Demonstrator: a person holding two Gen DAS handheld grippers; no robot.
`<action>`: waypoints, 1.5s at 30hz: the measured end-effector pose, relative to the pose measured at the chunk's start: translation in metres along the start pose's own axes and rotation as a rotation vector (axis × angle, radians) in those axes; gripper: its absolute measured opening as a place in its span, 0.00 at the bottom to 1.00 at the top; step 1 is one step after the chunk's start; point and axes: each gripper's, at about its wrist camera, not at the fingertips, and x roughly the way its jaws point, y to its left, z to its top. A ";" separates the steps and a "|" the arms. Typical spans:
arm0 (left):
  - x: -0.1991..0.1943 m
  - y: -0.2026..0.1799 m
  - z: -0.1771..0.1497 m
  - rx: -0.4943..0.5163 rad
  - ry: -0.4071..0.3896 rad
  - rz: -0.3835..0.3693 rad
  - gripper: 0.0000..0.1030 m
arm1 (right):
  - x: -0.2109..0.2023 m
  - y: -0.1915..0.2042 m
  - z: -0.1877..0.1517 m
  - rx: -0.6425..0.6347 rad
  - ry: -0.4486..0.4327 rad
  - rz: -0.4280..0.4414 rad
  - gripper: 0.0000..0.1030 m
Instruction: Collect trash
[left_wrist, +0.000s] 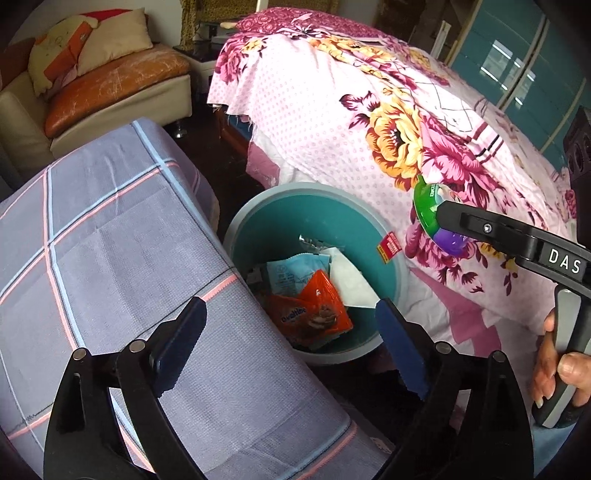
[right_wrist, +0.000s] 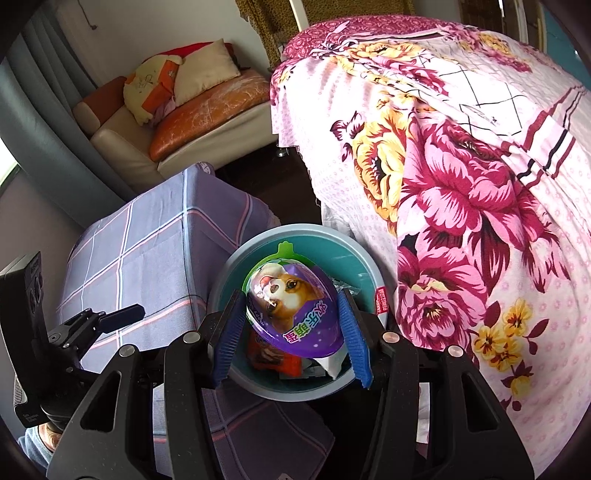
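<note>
A teal trash bin (left_wrist: 388, 284) stands on the floor between a covered table and the bed; it also shows in the right wrist view (right_wrist: 229, 273). It holds an orange Ovaltine packet (left_wrist: 314, 314), a light blue wrapper (left_wrist: 291, 273) and white paper (left_wrist: 351, 280). My right gripper (right_wrist: 291, 332) is shut on a purple and green egg-shaped toy package (right_wrist: 291, 314) with a dog picture, held above the bin. In the left wrist view the package (left_wrist: 432, 218) sits over the bin's right rim. My left gripper (left_wrist: 291, 332) is open and empty, near the bin's front.
A table under a grey-blue checked cloth (left_wrist: 110, 258) stands left of the bin. A bed with a pink floral sheet (left_wrist: 369, 110) lies to the right. A cream sofa with orange cushions (left_wrist: 110, 85) stands at the back left. Teal wardrobe doors (left_wrist: 517, 62) are far right.
</note>
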 end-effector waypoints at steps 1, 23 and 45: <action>-0.002 0.003 -0.002 -0.007 0.000 0.001 0.91 | 0.000 0.001 0.000 -0.003 0.002 0.000 0.47; -0.010 0.060 -0.030 -0.149 0.014 -0.004 0.94 | 0.034 0.033 0.005 -0.030 0.061 -0.004 0.68; -0.056 0.058 -0.052 -0.149 -0.019 0.056 0.96 | -0.023 0.075 -0.026 -0.151 0.021 -0.056 0.93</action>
